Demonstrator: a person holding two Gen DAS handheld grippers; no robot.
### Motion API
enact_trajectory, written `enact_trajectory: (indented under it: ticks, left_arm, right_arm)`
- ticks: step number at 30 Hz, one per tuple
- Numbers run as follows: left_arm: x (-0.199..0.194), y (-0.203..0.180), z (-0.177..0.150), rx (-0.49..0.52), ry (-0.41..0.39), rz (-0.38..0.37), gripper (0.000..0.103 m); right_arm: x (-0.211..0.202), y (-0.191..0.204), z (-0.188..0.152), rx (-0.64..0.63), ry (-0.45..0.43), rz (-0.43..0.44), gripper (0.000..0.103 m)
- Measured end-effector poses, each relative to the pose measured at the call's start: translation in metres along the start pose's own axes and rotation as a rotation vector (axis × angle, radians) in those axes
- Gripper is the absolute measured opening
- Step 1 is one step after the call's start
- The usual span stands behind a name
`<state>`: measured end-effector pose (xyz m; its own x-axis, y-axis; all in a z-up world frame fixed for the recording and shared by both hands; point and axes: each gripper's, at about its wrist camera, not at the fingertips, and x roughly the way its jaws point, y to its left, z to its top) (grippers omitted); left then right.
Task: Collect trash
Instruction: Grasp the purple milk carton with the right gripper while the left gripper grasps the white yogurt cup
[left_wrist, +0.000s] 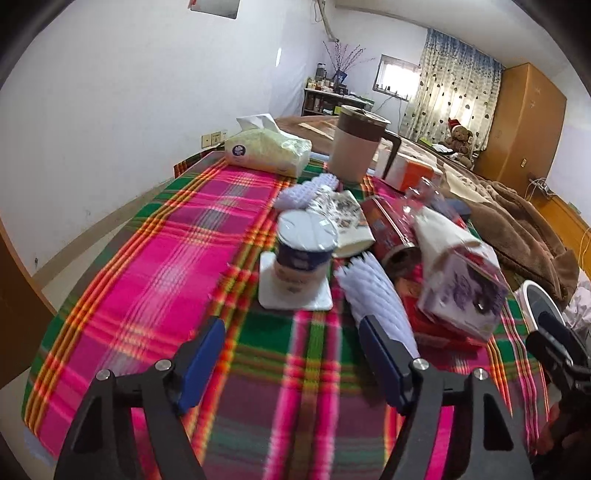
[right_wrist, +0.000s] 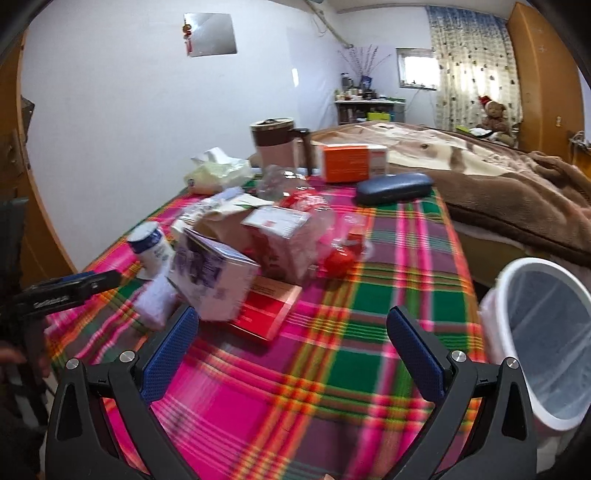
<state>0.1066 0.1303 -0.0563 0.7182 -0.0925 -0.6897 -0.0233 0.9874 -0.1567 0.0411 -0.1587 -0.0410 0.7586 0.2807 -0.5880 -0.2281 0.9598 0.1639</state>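
Observation:
A heap of trash lies on the plaid tablecloth (left_wrist: 155, 266): a white and purple carton (left_wrist: 461, 291), also in the right wrist view (right_wrist: 210, 277), a red flat box (right_wrist: 266, 310), crumpled red wrappers (right_wrist: 340, 254) and a white pleated paper piece (left_wrist: 373, 295). A white trash bin (right_wrist: 539, 339) stands off the table's right edge; its rim shows in the left wrist view (left_wrist: 535, 295). My left gripper (left_wrist: 291, 362) is open above the cloth, just short of a wrapped white cup (left_wrist: 303, 254). My right gripper (right_wrist: 291, 350) is open and empty over bare cloth.
At the table's far end are a tissue pack (left_wrist: 266, 147), a brown-lidded jug (left_wrist: 358, 144), an orange box (right_wrist: 351, 162) and a dark glasses case (right_wrist: 395, 188). A bed with a brown blanket (right_wrist: 517, 192) lies beyond on the right.

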Motion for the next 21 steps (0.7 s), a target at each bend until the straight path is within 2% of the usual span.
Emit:
enact_trajectory:
  ticks: [3,7,13,16,21]
  left_arm:
    - [0.011,0.005,0.008,-0.011,0.014,-0.002,0.075]
    - [0.024,0.008,0.018,0.022,0.02,0.016,0.075]
    - [0.039,0.008,0.031,0.027,0.036,-0.028,0.075]
    - [0.048,0.007,0.037,0.037,0.044,-0.033,0.075]
    - [0.059,0.003,0.043,0.041,0.064,-0.065,0.064]
  right_arm:
    - [0.006,0.013,0.004,-0.024,-0.008,0.02,0.103]
    - [0.015,0.033,0.011,-0.111,-0.017,0.029,0.103]
    - [0.032,0.056,0.014,-0.268,0.013,0.009,0.103]
    - [0.042,0.064,0.014,-0.343,0.032,-0.019,0.092]
    - [0.049,0.061,0.015,-0.37,0.073,-0.015,0.091]
